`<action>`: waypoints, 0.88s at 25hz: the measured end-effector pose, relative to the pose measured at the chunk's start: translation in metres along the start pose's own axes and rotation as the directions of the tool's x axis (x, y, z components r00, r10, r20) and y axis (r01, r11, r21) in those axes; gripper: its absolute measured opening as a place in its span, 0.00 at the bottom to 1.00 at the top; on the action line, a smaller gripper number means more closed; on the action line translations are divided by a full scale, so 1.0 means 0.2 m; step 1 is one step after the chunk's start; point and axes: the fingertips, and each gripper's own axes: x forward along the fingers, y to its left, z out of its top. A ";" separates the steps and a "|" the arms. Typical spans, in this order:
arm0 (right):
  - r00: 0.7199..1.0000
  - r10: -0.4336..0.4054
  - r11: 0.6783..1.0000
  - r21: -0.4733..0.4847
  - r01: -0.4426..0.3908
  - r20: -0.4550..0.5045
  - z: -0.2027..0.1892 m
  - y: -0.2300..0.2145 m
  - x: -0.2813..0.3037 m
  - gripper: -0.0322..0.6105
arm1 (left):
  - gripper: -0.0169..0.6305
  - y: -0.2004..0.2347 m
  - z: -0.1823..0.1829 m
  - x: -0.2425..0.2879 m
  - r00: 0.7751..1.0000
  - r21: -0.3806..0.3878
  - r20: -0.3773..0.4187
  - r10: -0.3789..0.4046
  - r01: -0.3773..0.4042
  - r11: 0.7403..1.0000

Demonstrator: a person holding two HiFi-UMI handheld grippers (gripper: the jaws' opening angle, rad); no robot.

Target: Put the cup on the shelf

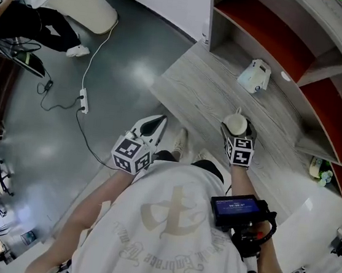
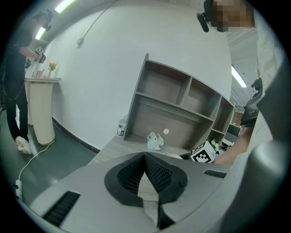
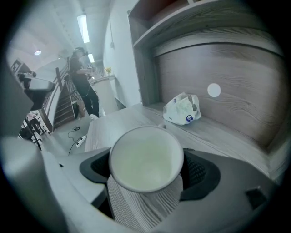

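Note:
A white cup with a ribbed body stands upright in my right gripper, low over the grey wooden desk. The right gripper view looks down into the empty cup, and the right gripper is shut on its sides. The shelf unit with red-backed compartments rises at the desk's far edge; it also shows as the shelf just ahead and as the shelf. My left gripper hangs at the desk's near left corner, holding nothing; the left gripper has its tips together.
A small white bag lies on the desk under the shelf, seen again as the bag and the bag. A bottle stands at the shelf's left end. A power strip and cable lie on the floor, and a person stands far left.

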 end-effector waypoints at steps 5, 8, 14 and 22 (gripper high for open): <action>1.000 0.015 1.000 0.005 -0.016 0.006 0.00 0.00 -0.05 0.73 | 0.03 -0.01 0.02 0.01 1.000 0.005 0.005 -0.018 0.018 1.000; 0.999 0.044 0.999 -0.007 -0.043 0.018 0.00 0.03 -0.08 0.73 | 0.03 -0.02 0.02 0.02 0.999 0.009 0.006 -0.034 0.034 0.999; 0.994 0.090 0.996 0.009 -0.091 0.053 0.02 0.07 -0.16 0.73 | 0.03 -0.07 0.04 0.06 0.996 0.024 0.008 -0.087 0.087 0.996; 0.994 0.053 0.999 0.002 -0.054 0.093 0.07 0.04 -0.33 0.73 | 0.03 -0.13 0.10 0.11 0.988 0.045 0.021 -0.156 0.155 0.987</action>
